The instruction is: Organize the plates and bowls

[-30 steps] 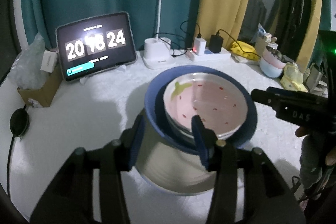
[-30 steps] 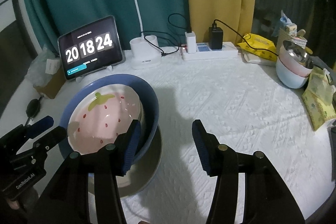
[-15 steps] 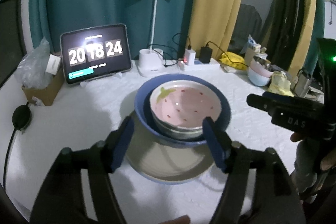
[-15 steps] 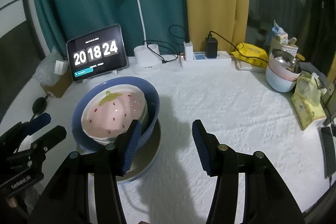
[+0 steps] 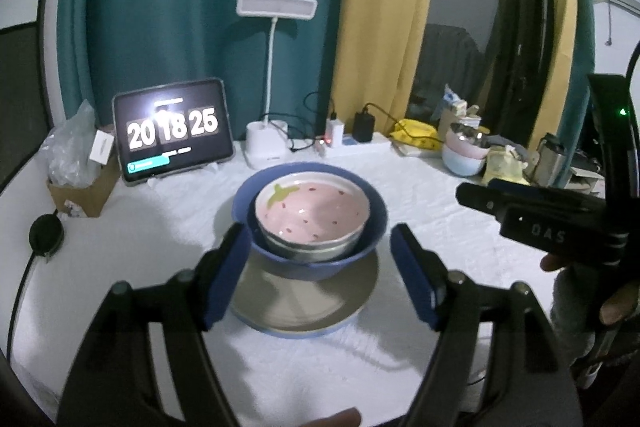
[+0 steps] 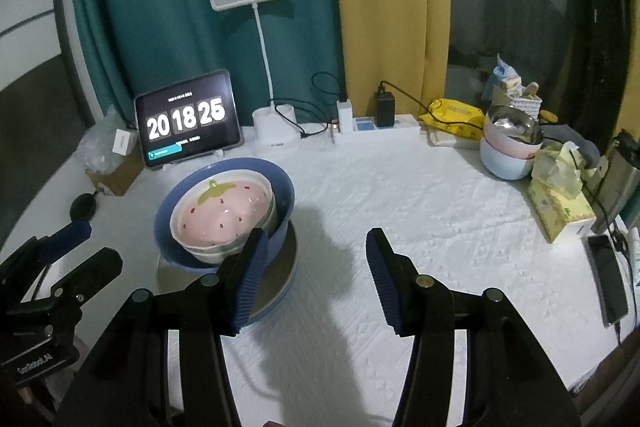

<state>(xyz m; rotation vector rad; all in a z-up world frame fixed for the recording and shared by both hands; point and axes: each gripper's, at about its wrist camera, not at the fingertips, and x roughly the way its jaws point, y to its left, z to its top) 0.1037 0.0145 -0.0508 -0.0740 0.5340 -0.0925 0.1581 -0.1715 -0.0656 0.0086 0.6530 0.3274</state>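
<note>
Blue bowl [image 5: 310, 259]: sits on a grey plate [image 5: 304, 301] with a blue rim, left of centre on the tabletop [image 6: 420, 227].
Contents: a white bowl is nested in the blue bowl, and a pink strawberry-pattern bowl [image 5: 312, 213] rests on top, tilted slightly in the right wrist view.
Second stack: pastel bowls [image 6: 508, 151] stand at the far right of the tabletop, a metal bowl uppermost; well apart from the main stack.
Left tool [image 5: 320, 267]: fingers spread wide, gripping nothing; the stack lies just beyond and between the fingertips, apart from both.
Right tool [image 6: 316, 275]: fingers spread, gripping nothing; the stack lies just left of its left finger [image 6: 250, 277], which overlaps the plate rim in view; contact cannot be told.
Back edge: tablet clock [image 6: 188, 119], desk lamp [image 6: 266, 67], power strip [image 6: 376, 125], curtains behind.
Left edge: cardboard box with a plastic bag [image 5: 80, 171].
Right edge: tissue pack [image 6: 558, 203], phone [image 6: 608, 279].
Open room: bare white cloth lies between the main stack and the right-hand clutter.
</note>
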